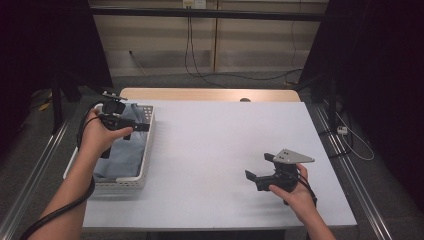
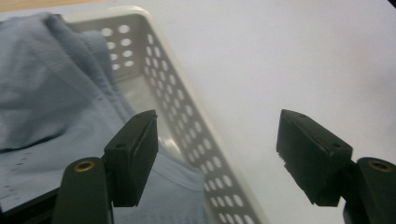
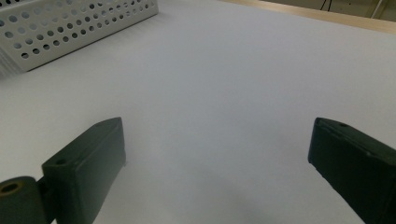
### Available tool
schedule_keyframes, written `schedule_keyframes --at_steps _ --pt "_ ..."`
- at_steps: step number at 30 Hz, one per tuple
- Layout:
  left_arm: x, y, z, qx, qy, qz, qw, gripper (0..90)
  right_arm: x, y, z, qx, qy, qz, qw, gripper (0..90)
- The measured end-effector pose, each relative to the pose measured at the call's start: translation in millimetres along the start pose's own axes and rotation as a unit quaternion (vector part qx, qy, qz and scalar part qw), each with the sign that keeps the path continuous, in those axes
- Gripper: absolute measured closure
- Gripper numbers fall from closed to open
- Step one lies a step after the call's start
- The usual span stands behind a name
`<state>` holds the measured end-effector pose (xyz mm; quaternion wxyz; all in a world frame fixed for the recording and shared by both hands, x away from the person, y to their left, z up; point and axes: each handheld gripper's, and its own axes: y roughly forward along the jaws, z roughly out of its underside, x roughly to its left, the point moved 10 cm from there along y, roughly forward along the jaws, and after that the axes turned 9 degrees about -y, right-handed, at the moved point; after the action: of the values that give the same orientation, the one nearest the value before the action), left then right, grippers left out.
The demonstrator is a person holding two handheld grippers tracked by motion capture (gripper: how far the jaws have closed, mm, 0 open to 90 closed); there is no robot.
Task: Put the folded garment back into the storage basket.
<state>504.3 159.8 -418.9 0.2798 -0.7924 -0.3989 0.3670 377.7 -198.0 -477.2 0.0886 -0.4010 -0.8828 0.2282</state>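
At about nine o'clock on the white table [image 1: 215, 150], a white perforated basket [image 1: 146, 150] sits along the left edge, and a light blue garment [image 1: 122, 155] lies bunched inside it, filling most of the basket and rising a little above its rim. The left gripper [image 1: 142, 127] is held in the person's left hand [image 1: 97, 135] over the far half of the basket, its black jaws pointing toward three o'clock, level with the tabletop and reaching past the basket's right wall. In the left gripper view the left gripper [image 2: 217, 154] has its jaws standing well apart with nothing between them: one jaw hangs over the light blue garment [image 2: 51, 107], the other over bare table, and the white perforated basket [image 2: 187, 121] runs up between them from six o'clock toward eleven o'clock. The pads touch neither cloth nor basket wall. At about five o'clock on the table, well apart from the basket, the right hand [image 1: 295, 192] holds the right gripper [image 1: 259, 167] low over the surface, its grey three-cornered plate [image 1: 294, 156] on top and its jaws pointing toward nine o'clock. In the right gripper view the right gripper [image 3: 217, 158] also has its jaws spread wide over bare white table, with nothing held, and the side of the white perforated basket [image 3: 70, 23] shows off at eleven o'clock.
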Motion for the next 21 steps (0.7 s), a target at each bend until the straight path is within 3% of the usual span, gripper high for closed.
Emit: schedule_keyframes --at_steps 8,21 --pt "-21.4 5.9 10.7 0.013 0.018 0.021 0.9995 27.5 0.1 0.9 -1.9 -0.001 -0.002 -0.001 1.0 4.0" --pt "-42.7 8.8 24.3 0.018 0.037 0.043 0.9982 25.5 -2.1 3.9 -0.8 0.0 0.004 -0.004 1.0 4.0"
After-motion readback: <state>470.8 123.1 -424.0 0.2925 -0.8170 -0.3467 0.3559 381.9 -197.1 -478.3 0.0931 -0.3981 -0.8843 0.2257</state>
